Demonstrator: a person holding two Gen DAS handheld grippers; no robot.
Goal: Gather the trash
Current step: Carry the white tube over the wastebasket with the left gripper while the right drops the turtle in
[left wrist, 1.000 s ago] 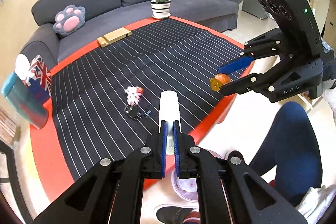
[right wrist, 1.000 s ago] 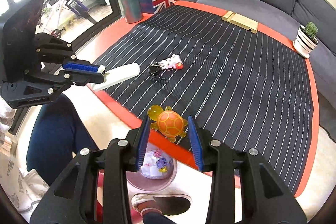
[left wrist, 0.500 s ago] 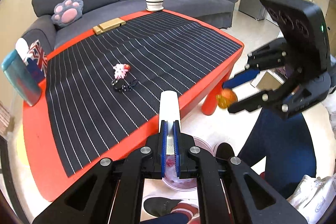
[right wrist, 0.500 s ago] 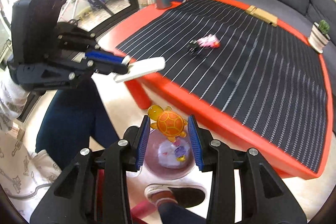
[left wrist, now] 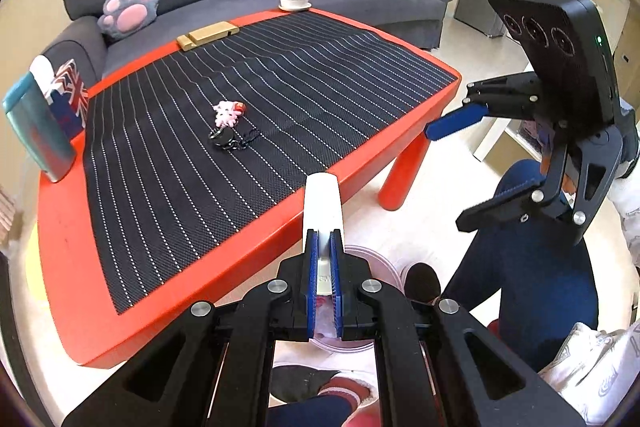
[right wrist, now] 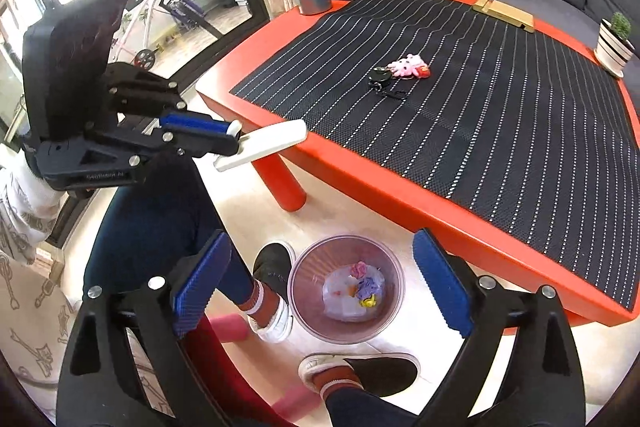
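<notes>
Pinching a flat white stick (left wrist: 322, 205), the left gripper (left wrist: 325, 269) has its two blue pads (left wrist: 312, 267) squeezed tight on the stick's near end. The stick's long side runs straight out from the jaws, and its far tip points toward the near edge of the red table (left wrist: 60, 251). From the right camera, the same stick (right wrist: 264, 143) points right, at the table's corner, and tips a little upward.

The right gripper (right wrist: 320, 287) has its jaws spread wide with nothing between them. Below the gap, on the floor, stands a clear pink bin (right wrist: 316, 323) with small colored scraps (right wrist: 366, 289) in its bottom. Only the right camera looks down into the bin; the left camera shows just a bit of its rim (left wrist: 372, 255) behind the jaws.

On the striped black mat (left wrist: 280, 107) lie a pink toy (left wrist: 227, 113) and a black keyring (left wrist: 224, 139), touching each other, well apart from both grippers. The left camera shows the right gripper (left wrist: 460, 171) off the table's right end, above the person's leg (left wrist: 532, 267).
</notes>
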